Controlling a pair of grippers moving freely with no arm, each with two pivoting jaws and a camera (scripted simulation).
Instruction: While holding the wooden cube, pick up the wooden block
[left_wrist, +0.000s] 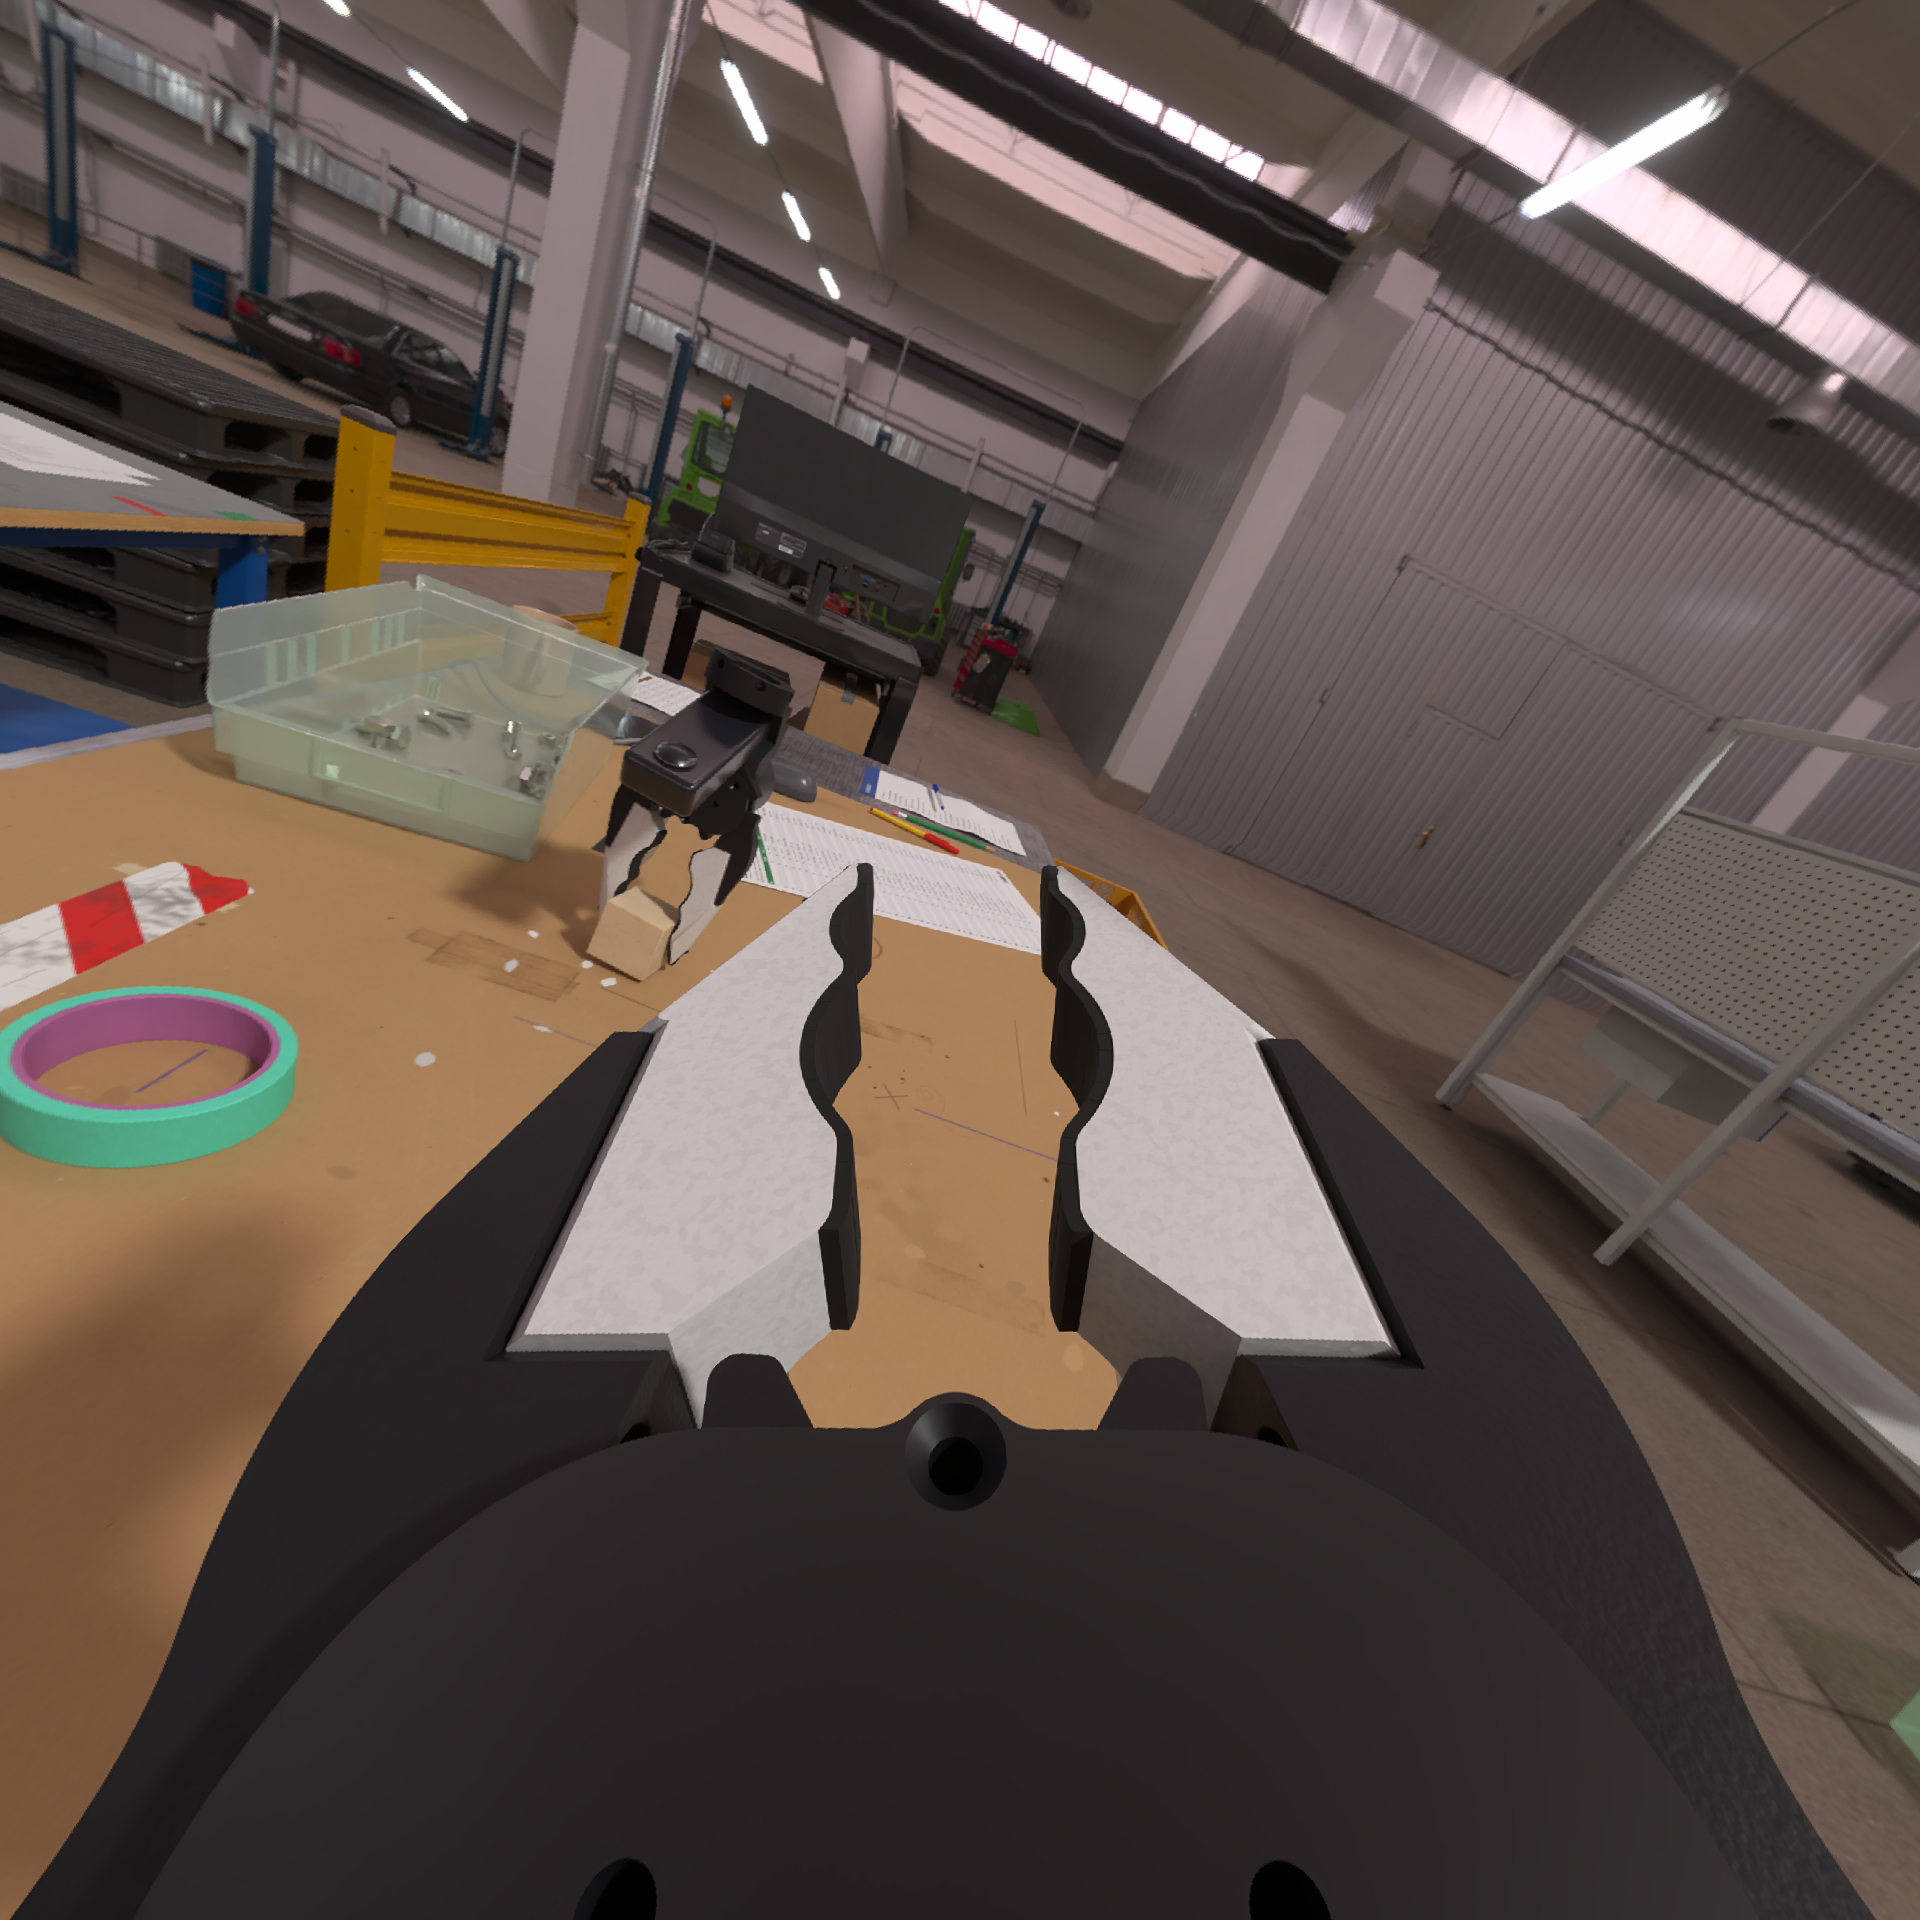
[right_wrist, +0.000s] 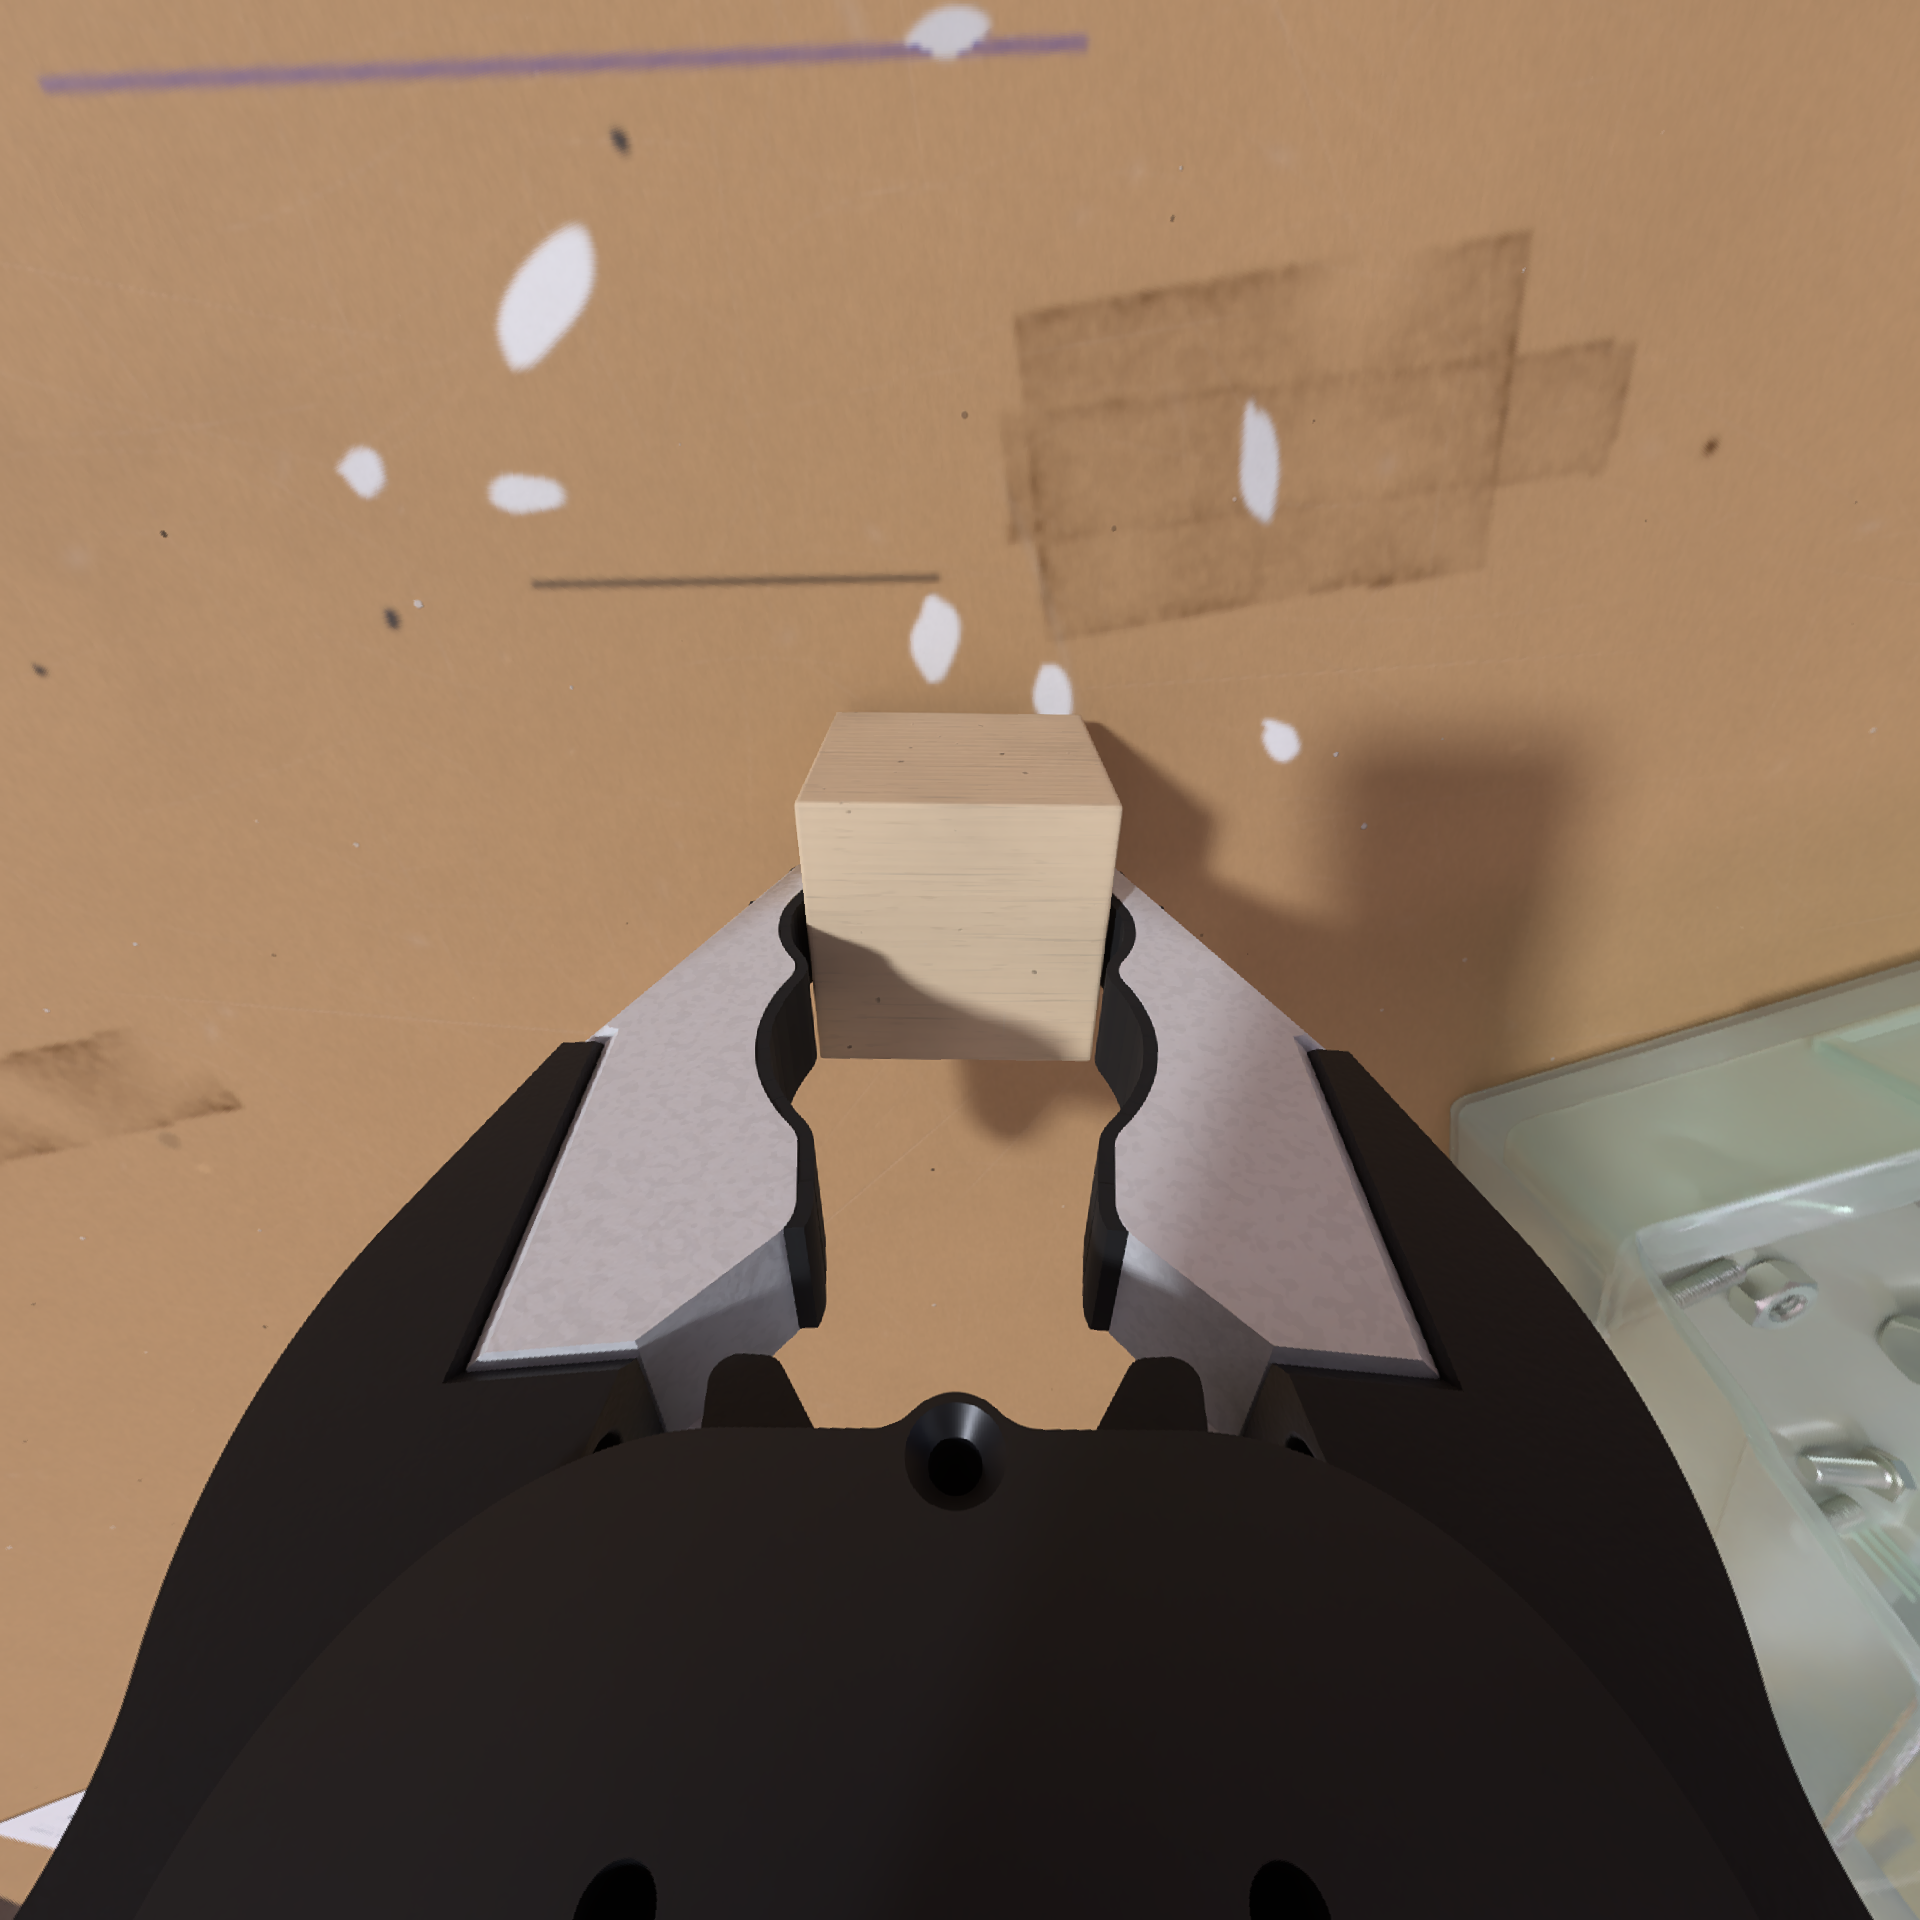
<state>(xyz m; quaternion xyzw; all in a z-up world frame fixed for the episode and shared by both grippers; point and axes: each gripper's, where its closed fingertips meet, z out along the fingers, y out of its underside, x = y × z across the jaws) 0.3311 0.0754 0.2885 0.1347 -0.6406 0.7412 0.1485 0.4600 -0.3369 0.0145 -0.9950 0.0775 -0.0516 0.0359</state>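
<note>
A pale wooden cube (right_wrist: 956, 894) sits between the fingertips of my right gripper (right_wrist: 956, 906), which is shut on it just above the brown tabletop (right_wrist: 416, 831). In the left wrist view the same cube (left_wrist: 623, 935) hangs tilted in the right gripper (left_wrist: 649, 925), close to the tabletop (left_wrist: 364, 1299). My left gripper (left_wrist: 956, 878) is open and empty, low over the table, to the right of the cube and nearer than it. No second wooden piece shows in either view.
A clear plastic bin (left_wrist: 416, 707) with bolts stands behind the cube; it also shows at the right (right_wrist: 1714, 1351). A green tape ring (left_wrist: 145, 1081) and a red-white strip (left_wrist: 125, 914) lie left. Papers with pens (left_wrist: 914, 873) lie ahead. A white rack (left_wrist: 1714, 987) stands beyond the table's right edge.
</note>
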